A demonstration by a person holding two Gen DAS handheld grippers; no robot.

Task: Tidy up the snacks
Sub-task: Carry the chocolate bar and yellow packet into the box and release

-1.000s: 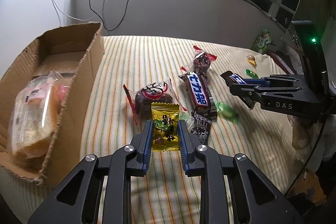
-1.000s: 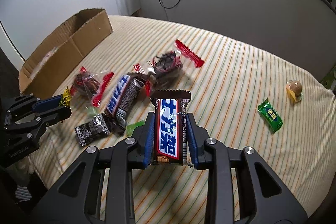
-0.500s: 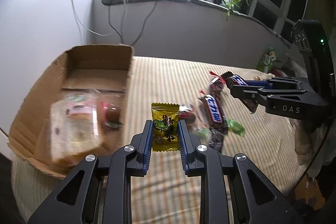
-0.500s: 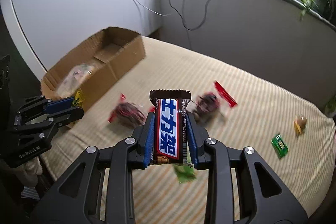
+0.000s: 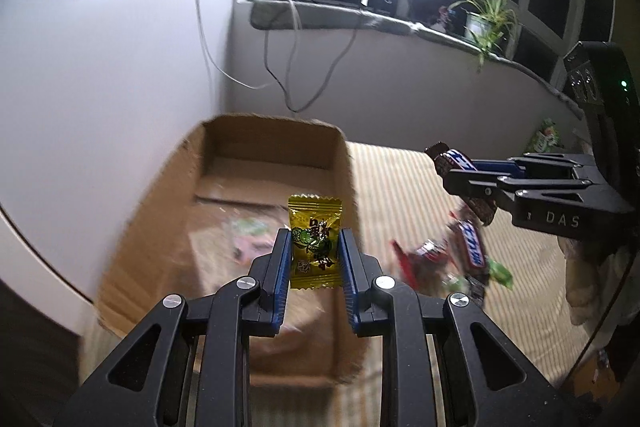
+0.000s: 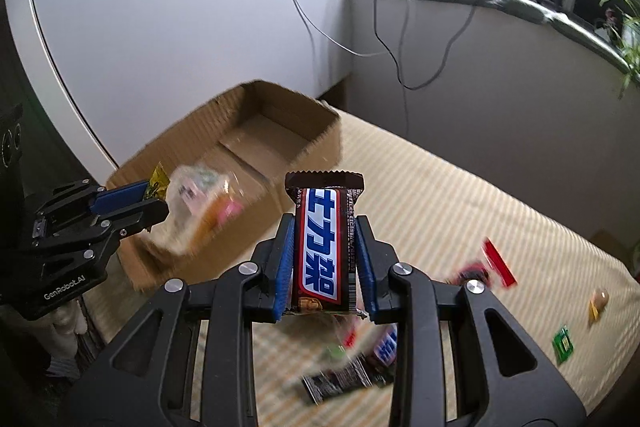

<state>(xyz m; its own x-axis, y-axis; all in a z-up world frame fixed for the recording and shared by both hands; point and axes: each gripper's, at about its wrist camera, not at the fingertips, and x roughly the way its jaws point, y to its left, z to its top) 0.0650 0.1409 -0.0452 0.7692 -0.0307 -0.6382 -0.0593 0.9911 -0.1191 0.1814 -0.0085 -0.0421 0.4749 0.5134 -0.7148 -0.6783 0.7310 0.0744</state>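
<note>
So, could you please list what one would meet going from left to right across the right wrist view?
Left gripper holding a yellow candy → cardboard box → chocolate bar in the right gripper → red-wrapped snack → small yellow sweet

Cardboard box (image 5: 248, 187) at the bed's (image 5: 400, 187) left edge, loose snacks (image 5: 452, 259) to its right, windowsill (image 5: 360, 19) behind
</note>
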